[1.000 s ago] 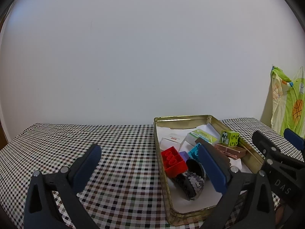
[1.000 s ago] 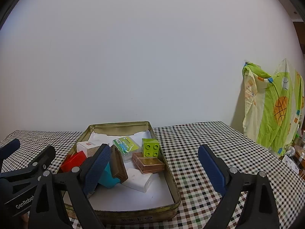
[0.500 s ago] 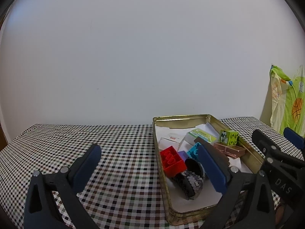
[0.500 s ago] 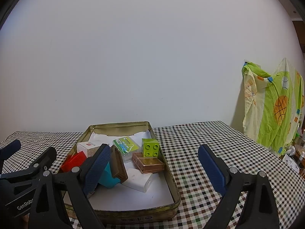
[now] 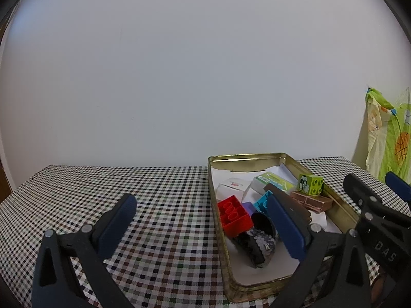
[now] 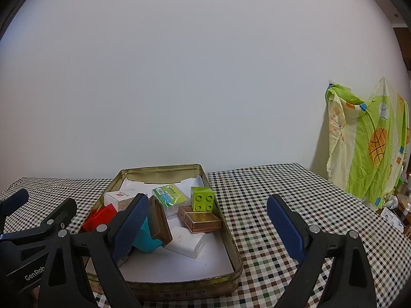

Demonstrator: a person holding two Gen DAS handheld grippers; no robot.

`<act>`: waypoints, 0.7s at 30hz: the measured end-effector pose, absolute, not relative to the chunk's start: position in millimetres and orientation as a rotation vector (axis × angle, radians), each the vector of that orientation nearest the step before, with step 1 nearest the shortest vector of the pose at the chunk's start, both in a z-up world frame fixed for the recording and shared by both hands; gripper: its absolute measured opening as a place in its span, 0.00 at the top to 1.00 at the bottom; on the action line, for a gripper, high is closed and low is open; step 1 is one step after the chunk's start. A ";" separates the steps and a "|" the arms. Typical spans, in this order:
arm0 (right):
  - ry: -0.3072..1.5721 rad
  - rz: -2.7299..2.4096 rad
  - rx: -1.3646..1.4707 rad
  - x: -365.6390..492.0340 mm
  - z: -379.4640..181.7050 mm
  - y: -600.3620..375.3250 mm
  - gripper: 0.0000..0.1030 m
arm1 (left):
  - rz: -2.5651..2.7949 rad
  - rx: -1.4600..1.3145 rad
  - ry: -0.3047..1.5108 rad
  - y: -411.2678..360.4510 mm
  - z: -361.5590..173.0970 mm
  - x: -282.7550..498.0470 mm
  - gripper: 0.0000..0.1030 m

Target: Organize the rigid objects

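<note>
Gold tin point(image 6: 235, 256) holds all objects; unchanged in the last second. Both grippers point(image 5: 203, 227) point(image 6: 208, 227) wide, empty; sorting appears complete.

Likely a home: checked tablecloth point(image 6: 282, 192) under the jaws, cartoon-print bedsheet point(image 6: 370, 141) hanging right, small bottles point(image 6: 404, 205) beneath.

We see our left gripper point(image 5: 203, 227) spread wide and empty above the checked tablecloth point(image 5: 164, 205). Its right finger point(image 5: 285, 227) hangs over a gold tin point(image 5: 218, 231) holding a red brick point(image 5: 233, 215), a sequined pouch point(image 5: 259, 243) and a green block point(image 5: 310, 183). Our right gripper point(image 5: 372, 205) shows beside the tin.
</note>
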State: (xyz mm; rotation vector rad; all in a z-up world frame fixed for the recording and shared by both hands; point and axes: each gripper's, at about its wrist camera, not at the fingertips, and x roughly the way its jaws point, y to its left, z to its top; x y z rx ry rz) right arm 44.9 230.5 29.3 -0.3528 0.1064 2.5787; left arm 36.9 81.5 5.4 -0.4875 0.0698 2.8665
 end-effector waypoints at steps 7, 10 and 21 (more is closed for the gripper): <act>0.107 2.576 -0.354 43.0 28.3 230.1 0.08 | 2.870 -0.487 0.079 81.7 4.7 36.8 0.00; 0.107 2.575 -0.353 43.1 28.3 230.2 0.08 | 2.870 -0.489 0.081 81.7 4.8 36.5 0.00; 0.115 2.568 -0.352 43.3 28.0 230.0 0.08 | 2.880 -0.496 0.096 83.7 4.0 36.3 0.00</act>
